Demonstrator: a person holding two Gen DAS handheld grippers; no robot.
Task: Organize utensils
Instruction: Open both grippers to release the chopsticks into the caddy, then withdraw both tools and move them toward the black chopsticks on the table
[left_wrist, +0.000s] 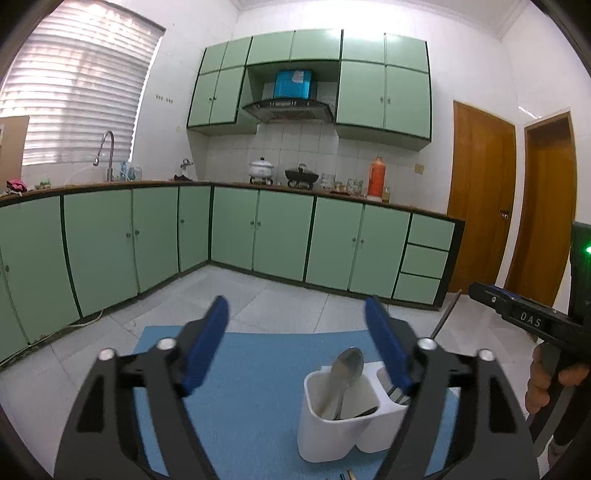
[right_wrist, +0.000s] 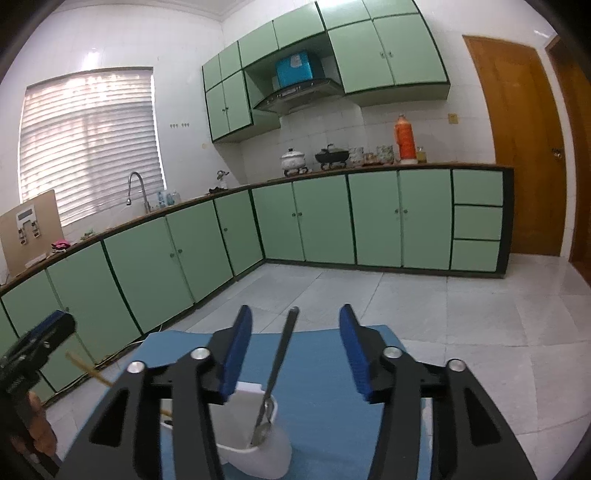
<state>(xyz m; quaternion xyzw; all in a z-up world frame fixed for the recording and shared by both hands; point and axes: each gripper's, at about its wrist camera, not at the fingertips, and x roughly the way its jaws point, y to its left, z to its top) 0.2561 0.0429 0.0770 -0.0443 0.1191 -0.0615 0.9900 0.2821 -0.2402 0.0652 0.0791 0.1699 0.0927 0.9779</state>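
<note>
Holder (left_wrist: 332, 435), white, two compartments, on blue mat (left_wrist: 251, 398); spoon (left_wrist: 345, 369) stands in one, fork (right_wrist: 275, 373) in the other. Left gripper (left_wrist: 295, 347) and right gripper (right_wrist: 291, 354): fingers apart, gripping nothing. Lift away straight up, judged safest for standing handles.

left gripper (left_wrist: 295, 339) jaws wide, nothing between them; white two-compartment holder (left_wrist: 332, 432) near right edge of blue mat (left_wrist: 258, 369), spoon (left_wrist: 345, 373) bowl-up in left compartment (right gripper (left_wrist: 480, 291) at frame's right)
</note>
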